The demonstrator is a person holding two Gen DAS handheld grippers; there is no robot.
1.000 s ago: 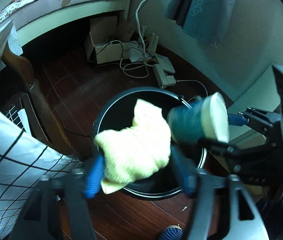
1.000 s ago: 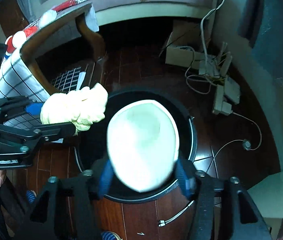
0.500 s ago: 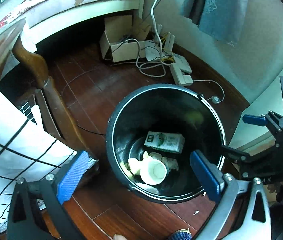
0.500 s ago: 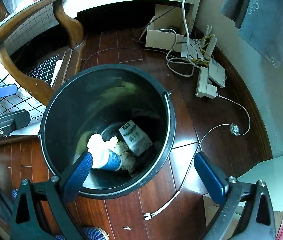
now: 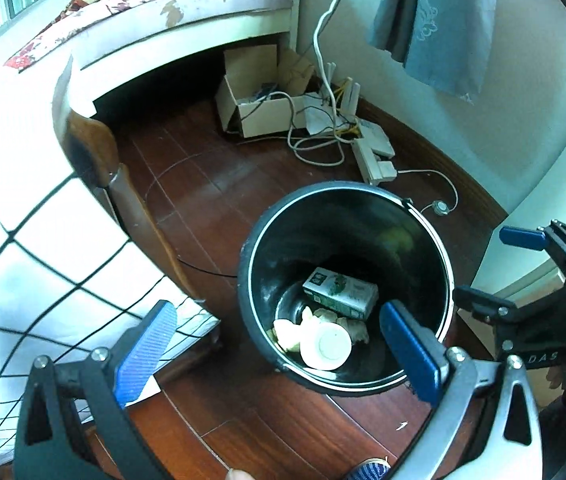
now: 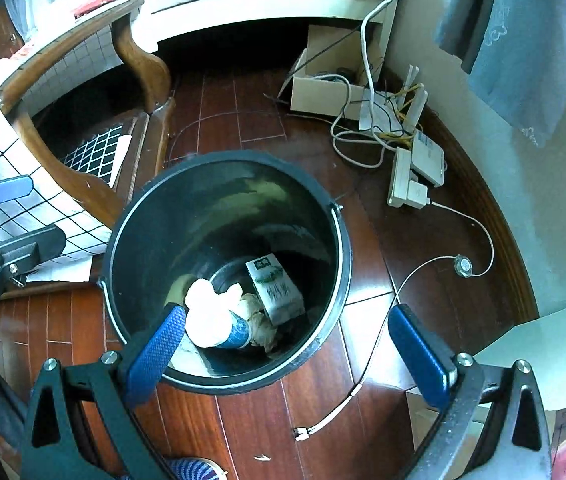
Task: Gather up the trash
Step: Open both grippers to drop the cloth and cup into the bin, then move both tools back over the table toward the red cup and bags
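Left gripper [image 5: 279,354]: fingers are spread apart, nothing is held.
Right gripper [image 6: 289,344]: fingers are also spread apart, nothing held.
Bin [image 6: 335,216]: black, placed on the wooden floor [image 6: 259,420], below both grippers.
Trash: a cup [image 6: 213,326], a carton [image 6: 277,288] and crumpled paper [image 6: 257,320] are lying at the bin bottom, well apart from the fingers.

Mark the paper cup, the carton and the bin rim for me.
paper cup [image 6: 235,330]: right wrist view, on its blue printed side wall.
carton [image 6: 277,290]: right wrist view, on its top printed face.
black bin [image 5: 249,256]: left wrist view, on the left part of its rim.
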